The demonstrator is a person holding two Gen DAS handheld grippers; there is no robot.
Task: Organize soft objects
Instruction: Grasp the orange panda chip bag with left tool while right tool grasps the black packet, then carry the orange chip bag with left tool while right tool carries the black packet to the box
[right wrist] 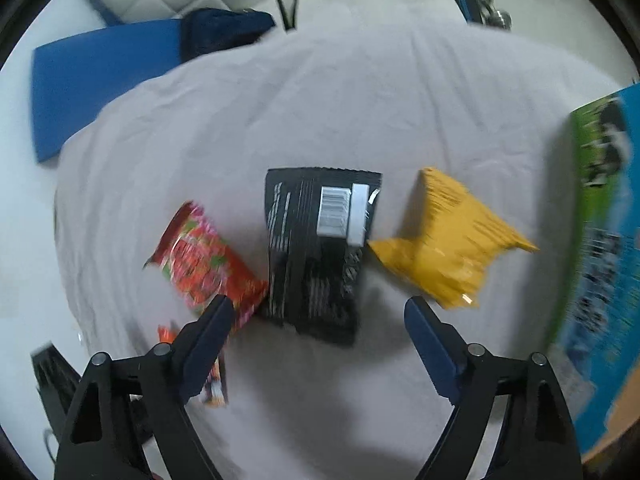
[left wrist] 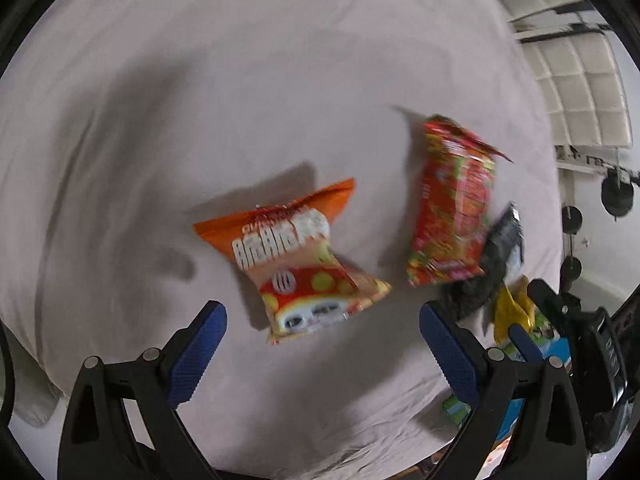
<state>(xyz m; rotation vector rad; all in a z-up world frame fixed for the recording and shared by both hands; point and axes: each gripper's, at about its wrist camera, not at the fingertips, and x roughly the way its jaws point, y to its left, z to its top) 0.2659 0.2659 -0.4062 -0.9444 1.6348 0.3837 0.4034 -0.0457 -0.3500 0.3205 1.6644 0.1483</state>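
The left gripper (left wrist: 323,320) is spread wide and holds nothing, its blue-padded fingers (left wrist: 198,354) hanging over the pale sheet (left wrist: 200,120) that covers the bed. In the left wrist view an orange snack bag (left wrist: 298,258) with a mushroom picture lies on the sheet just ahead of the gap between the fingers, untouched. Beside it, toward the sheet's right edge, lies a red snack bag (left wrist: 452,208), its far corner touching a black packet (left wrist: 498,256). A yellow bag (left wrist: 512,312) and the other gripper's dark body show behind the right finger, with a blue and green box (left wrist: 560,346) partly hidden there. In the right wrist view the right gripper (right wrist: 318,312) is likewise wide and empty. The black packet (right wrist: 316,252) lies barcode up in the middle of the sheet (right wrist: 360,100), straight ahead of the gap. The red snack bag (right wrist: 204,264) touches its left side, partly behind the left finger. The yellow bag (right wrist: 452,240) sits just right of the packet, near the right finger's tip. The blue and green box (right wrist: 604,240) stands at the sheet's right edge; its contents cannot be seen. A blue mat (right wrist: 100,84) lies beyond the far left corner.
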